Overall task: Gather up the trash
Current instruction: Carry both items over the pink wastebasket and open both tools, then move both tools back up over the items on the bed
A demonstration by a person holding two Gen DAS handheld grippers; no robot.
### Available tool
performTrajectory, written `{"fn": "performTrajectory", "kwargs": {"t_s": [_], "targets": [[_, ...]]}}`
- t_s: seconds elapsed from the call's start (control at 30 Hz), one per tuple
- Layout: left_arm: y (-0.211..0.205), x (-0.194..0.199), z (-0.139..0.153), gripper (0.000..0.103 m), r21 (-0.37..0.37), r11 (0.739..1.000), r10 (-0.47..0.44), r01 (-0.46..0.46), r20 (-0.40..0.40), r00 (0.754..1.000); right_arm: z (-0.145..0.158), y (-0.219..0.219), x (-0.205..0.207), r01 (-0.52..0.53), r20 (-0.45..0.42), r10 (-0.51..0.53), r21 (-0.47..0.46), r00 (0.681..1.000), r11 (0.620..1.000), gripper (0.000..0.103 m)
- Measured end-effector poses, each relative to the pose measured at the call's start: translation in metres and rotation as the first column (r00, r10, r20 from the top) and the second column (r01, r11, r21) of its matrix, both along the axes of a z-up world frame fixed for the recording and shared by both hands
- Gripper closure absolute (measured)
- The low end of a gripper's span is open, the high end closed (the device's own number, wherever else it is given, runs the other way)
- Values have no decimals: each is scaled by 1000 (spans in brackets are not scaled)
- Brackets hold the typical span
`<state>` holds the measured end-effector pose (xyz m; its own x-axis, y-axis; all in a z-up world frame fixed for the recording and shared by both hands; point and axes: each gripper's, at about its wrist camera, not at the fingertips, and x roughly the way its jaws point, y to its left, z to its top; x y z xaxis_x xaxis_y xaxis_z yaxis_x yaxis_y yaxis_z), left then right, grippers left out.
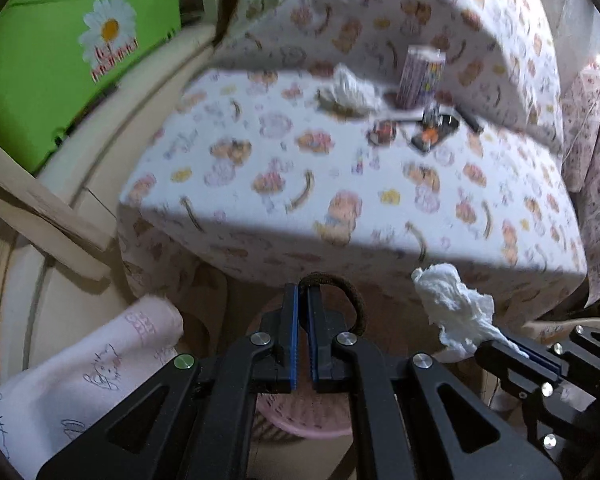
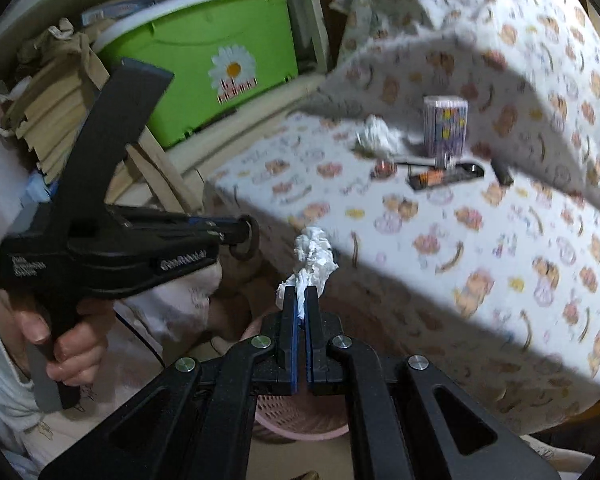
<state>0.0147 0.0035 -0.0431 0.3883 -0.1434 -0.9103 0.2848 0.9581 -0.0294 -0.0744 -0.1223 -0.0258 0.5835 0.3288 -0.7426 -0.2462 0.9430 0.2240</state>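
Right tool (image 2: 300,300) clamps crumpled tissue (image 2: 312,260); left tool (image 1: 303,300) pinches hair tie (image 1: 340,292).

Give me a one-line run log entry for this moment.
left gripper: shut on hair tie | right gripper: shut on crumpled tissue | pink basket: below both | second tissue: on bed

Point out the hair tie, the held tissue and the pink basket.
hair tie (image 1: 350,294): left wrist view, its curved top.
held tissue (image 2: 314,254): right wrist view, crumpled middle above the fingers.
pink basket (image 1: 300,420): left wrist view, its rim below the fingers.
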Motion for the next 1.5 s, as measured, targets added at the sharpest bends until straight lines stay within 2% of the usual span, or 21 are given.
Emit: {"fn": "performTrajectory", "kwargs": {"t_s": [0.23,0.4,0.53,0.7,1.0,1.07,1.1,1.13,1.23,1.27,1.37,1.4,1.5], "targets": [[-4,5,-38,100,39,999,-4,10,-130,992,-30,0,6,9,-90,-8,4,996,1000,100],[-7,9,-55,99,72,997,-1,14,-172,985,-53,6,11,17,-161,-20,-21,987,1000,100],[-10,9,-75,99,99,995,2,20,-224,975,-82,8,18,28,-270,-32,-16,962,999,100],[-12,11,-93,99,127,992,21,15,-276,961,-109,9,27,41,-350,-54,-43,935,998,100],[-13,15,-118,97,158,987,57,-5,-323,945,-128,9,30,57,-407,-76,-57,911,997,100],[-11,15,-119,85,150,989,66,-17,-326,943,-133,12,33,56,-415,-76,-60,906,997,100],[-9,16,-117,62,144,989,76,-30,-324,943,-134,13,34,55,-421,-77,-65,904,996,99],[-7,16,-116,47,141,989,87,-44,-315,945,-136,13,37,54,-424,-78,-69,902,996,99],[-4,16,-108,50,145,988,86,-47,-276,957,-137,13,37,62,-429,-87,-73,899,995,97],[-3,16,-105,50,145,988,85,-47,-267,960,-137,13,37,63,-428,-89,-76,899,995,91],[-1,16,-102,47,140,989,87,-52,-260,962,-131,9,33,70,-415,-99,-83,905,994,60],[-1,15,-102,45,139,989,88,-53,-259,962,-129,8,33,75,-409,-104,-86,906,993,53],[0,15,-98,43,135,989,85,-52,-247,965,-126,5,33,86,-401,-118,-97,909,992,48]]}}
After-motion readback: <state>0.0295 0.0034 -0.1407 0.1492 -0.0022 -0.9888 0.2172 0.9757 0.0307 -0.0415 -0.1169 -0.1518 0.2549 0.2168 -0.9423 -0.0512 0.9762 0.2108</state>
